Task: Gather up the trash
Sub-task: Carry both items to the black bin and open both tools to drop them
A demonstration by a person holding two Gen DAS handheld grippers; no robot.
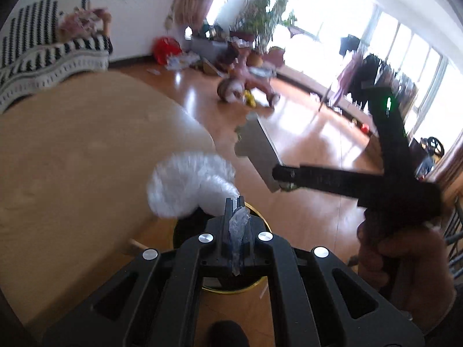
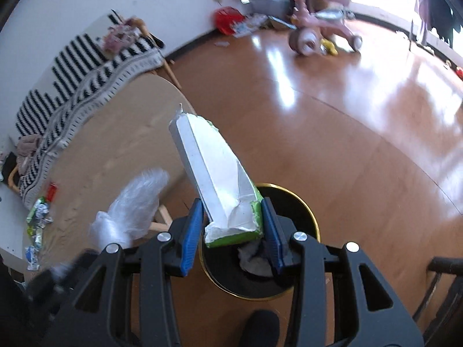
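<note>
Crumpled plastic bag (image 1: 188, 185) is pinched in the closed left gripper (image 1: 235, 202) and a torn green-white carton (image 2: 214, 182) clamped by the right gripper (image 2: 231, 225), both carried above the black bin (image 2: 301, 211); drop pending, several wrappers (image 2: 37, 225) left uncollected on the table (image 2: 115, 150).
</note>
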